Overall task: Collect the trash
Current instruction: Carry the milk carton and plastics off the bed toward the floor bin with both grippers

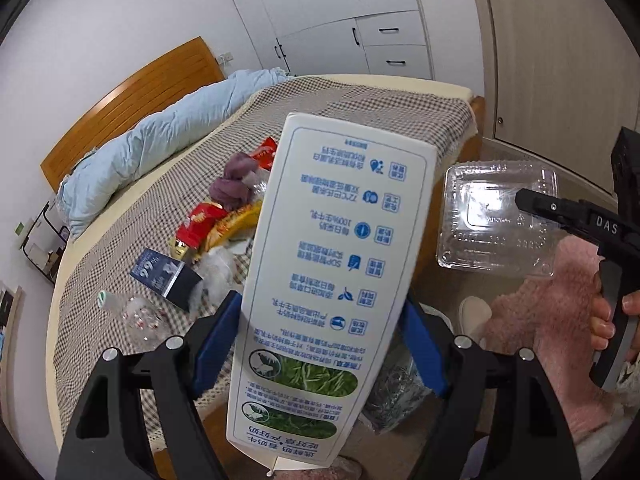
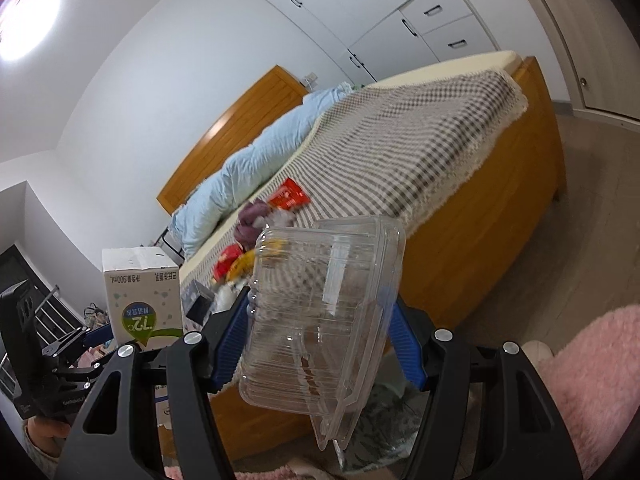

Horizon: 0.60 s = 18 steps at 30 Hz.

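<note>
Left tool (image 1: 320, 344) clamps the light, stiff milk carton (image 1: 336, 280) across its flat sides, right tool (image 2: 316, 332) pinches the thin, crushable clear clamshell (image 2: 320, 320), both held beside the bed (image 2: 420, 152).

Ahead of me stands a bed (image 2: 520, 184) with a wooden headboard (image 1: 132, 100), a checked cover (image 2: 420, 140) and a pale blue duvet (image 1: 152, 148); white wardrobes (image 1: 340, 12) line the far wall, a ceiling lamp (image 2: 28, 28) glares
</note>
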{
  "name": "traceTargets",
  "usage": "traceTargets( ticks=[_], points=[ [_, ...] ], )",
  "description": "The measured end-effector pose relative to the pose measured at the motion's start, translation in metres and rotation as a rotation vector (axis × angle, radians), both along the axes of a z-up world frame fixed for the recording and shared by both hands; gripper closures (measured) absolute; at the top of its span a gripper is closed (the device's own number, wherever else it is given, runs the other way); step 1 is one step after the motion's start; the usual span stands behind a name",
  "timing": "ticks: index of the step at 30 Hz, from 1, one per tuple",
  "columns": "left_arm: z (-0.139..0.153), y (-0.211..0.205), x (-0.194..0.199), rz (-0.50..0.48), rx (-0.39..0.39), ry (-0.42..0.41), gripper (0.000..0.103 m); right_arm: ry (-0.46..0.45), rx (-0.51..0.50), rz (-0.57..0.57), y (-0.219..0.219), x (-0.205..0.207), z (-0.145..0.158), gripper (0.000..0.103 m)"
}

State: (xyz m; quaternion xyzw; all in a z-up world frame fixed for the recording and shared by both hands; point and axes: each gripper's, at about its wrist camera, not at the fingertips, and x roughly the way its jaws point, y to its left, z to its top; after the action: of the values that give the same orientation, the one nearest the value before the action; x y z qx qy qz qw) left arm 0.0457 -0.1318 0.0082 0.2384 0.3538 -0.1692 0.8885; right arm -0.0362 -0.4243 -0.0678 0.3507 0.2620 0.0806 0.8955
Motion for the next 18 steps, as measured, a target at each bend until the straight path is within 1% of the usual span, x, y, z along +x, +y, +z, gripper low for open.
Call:
traceTargets(
  ticks=[5, 9, 18],
  points=[
    [-0.025, 0.001, -0.007, -0.005, -0.015, 0.032, 0.028, 0.058, -0.005, 0.008, 0.000, -0.005, -0.019, 0.041],
    [-0.049, 0.004, -0.008, -0.009, -0.029, 0.082, 0.028, 0.082, -0.011, 0.022, 0.001, -0.007, -0.032, 0.041],
    [-0.091, 0.009, -0.001, -0.011, -0.009, 0.138, 0.028, 0.170, -0.028, 0.033, 0.004, 0.000, -0.067, 0.041]
  ],
)
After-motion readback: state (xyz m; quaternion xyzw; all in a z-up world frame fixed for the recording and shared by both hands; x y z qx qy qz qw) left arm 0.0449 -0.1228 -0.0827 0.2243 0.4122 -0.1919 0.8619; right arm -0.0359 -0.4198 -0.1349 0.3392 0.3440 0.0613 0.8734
